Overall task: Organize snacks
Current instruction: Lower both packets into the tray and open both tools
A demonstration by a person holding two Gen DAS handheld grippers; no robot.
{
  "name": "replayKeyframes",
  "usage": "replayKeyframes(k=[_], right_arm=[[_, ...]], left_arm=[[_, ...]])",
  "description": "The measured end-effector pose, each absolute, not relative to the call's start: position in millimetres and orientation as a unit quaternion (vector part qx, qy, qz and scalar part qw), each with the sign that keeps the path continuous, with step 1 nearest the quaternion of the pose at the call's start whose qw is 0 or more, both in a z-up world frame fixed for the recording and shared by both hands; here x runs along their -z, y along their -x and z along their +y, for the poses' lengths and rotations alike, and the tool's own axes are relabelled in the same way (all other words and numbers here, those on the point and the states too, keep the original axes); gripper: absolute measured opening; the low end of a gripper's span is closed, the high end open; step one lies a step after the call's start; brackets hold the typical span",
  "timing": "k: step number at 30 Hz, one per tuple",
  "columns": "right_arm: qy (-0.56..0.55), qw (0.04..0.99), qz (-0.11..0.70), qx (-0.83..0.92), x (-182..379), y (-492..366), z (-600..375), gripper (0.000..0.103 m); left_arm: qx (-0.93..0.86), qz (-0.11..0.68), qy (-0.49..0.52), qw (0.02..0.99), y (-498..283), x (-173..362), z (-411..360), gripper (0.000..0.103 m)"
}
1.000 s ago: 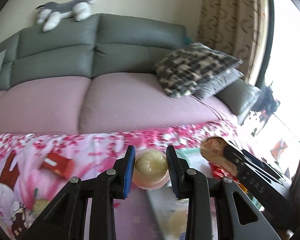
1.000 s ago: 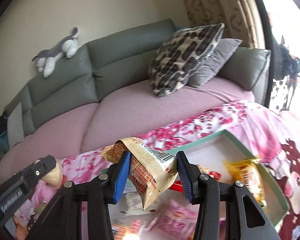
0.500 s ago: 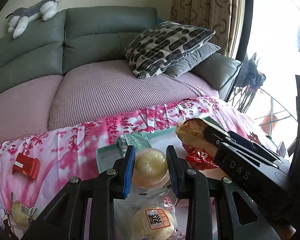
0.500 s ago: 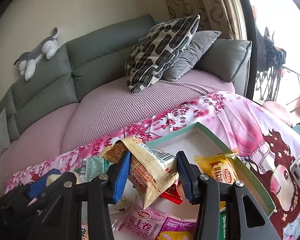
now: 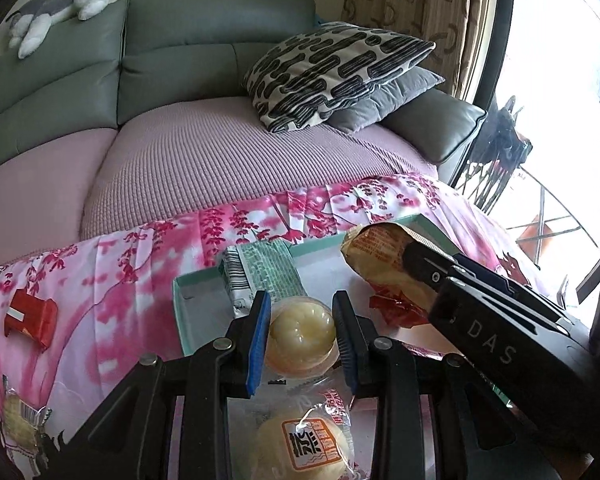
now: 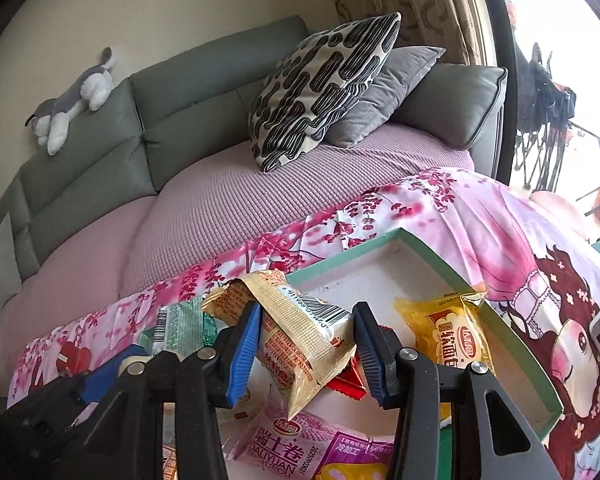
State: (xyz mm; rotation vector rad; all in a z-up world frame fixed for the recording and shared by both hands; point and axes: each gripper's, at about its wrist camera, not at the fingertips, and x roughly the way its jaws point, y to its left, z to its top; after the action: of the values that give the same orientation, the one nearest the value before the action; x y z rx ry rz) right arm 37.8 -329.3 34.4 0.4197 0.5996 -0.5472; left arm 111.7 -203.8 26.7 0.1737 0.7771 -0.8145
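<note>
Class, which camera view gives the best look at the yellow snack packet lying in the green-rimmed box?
The right wrist view. There the yellow snack packet lies in plain sight inside the green-rimmed box, label facing up, beside the right gripper. In the left wrist view the right gripper's black body crosses that part of the box, so the packet is hidden.

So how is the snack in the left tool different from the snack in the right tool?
The left tool holds a small round jelly cup, pale yellow and see-through; the right tool holds a flat tan packet with orange print and a barcode. The jelly cup looks stiff and smooth, while the tan packet is crinkly and hangs tilted below the pads. Both are gripped above the green-rimmed box.
</note>
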Motion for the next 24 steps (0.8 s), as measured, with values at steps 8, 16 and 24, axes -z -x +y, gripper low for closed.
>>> replayKeyframes(k=[8,16,24], right_arm=[[-0.205,0.9,0.285,0.257,-40,-35,-328,0.05],[-0.221,0.887,0.239,0.327,-53,-9,-344,0.05],[-0.218,0.858,0.27,0.38,-36,-10,-358,0.05]], left_arm=[[0.385,0.38,-0.091,0.836,-113,-18,-211,0.033],[0.378,0.393,-0.093,0.833,-118,-10,-211,0.033],[0.371,0.406,-0.102,0.829,-119,-3,-214,0.033]])
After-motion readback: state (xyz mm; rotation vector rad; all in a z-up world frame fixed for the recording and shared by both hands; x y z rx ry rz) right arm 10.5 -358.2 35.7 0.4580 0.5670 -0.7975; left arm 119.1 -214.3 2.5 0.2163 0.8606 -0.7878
